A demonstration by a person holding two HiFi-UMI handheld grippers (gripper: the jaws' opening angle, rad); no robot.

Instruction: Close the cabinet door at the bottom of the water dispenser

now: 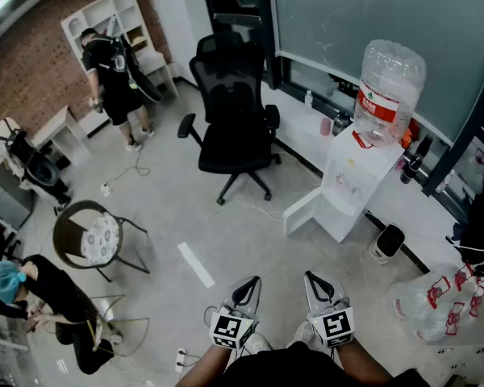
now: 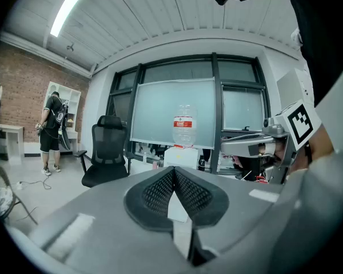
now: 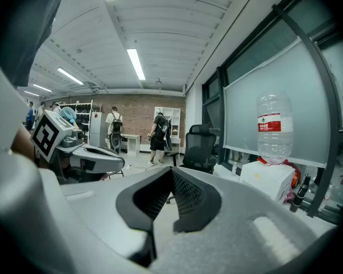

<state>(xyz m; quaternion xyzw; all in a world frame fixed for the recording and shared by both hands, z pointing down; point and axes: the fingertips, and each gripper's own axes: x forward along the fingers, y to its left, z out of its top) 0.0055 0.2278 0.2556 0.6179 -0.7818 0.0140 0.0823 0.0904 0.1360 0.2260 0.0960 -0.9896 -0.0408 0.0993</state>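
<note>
Left gripper [image 1: 250,285] and right gripper [image 1: 313,280]: jaws closed, nothing between them. Water dispenser [image 1: 356,180] stands well ahead of both grippers, slightly to the right. Its bottom cabinet door [image 1: 302,210] stands open.

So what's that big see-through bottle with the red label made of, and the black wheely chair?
The big see-through bottle looks like clear, shiny plastic: you can see through it and its ribbed sides glint. The black wheely chair seems covered in dull fabric or mesh, since it doesn't shine; its legs may be hard plastic, but they're too small to tell.
</note>
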